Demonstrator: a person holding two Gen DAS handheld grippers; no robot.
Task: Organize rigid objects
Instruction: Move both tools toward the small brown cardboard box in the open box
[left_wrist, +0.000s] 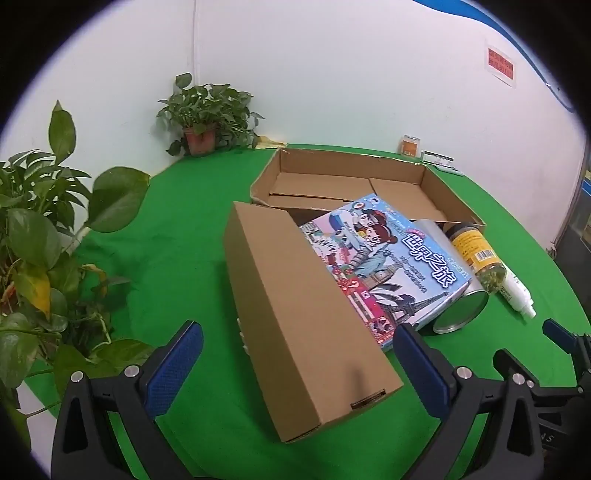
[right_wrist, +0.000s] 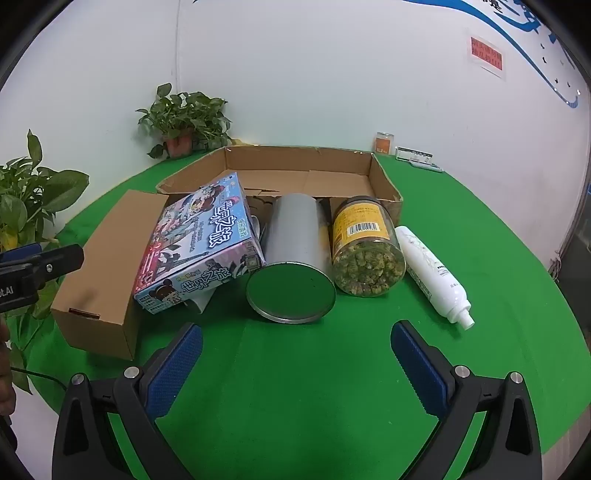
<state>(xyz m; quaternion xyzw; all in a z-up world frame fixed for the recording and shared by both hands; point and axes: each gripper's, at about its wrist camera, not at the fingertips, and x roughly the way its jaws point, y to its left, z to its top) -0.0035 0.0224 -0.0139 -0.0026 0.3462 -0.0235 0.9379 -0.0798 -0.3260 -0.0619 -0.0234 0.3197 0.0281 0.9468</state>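
A long brown cardboard box (left_wrist: 303, 325) lies on the green cloth, its near end between the wide-apart fingers of my left gripper (left_wrist: 298, 330); the pads do not touch it. A colourful game box (left_wrist: 384, 266) leans on its right side. To the right lie a silver can (right_wrist: 291, 258), a yellow-labelled jar (right_wrist: 365, 251) of dried flowers and a white bottle (right_wrist: 432, 269), all on their sides. My right gripper (right_wrist: 297, 332) is open over bare cloth just in front of the can. Behind them sits an open cardboard tray (right_wrist: 384, 177).
Potted plants stand at the back left (left_wrist: 203, 122) and close on the left (left_wrist: 33, 229). A small orange jar (right_wrist: 384, 143) and a card stand (right_wrist: 413, 153) sit by the back wall. The round table's edge (right_wrist: 546, 266) curves away on the right.
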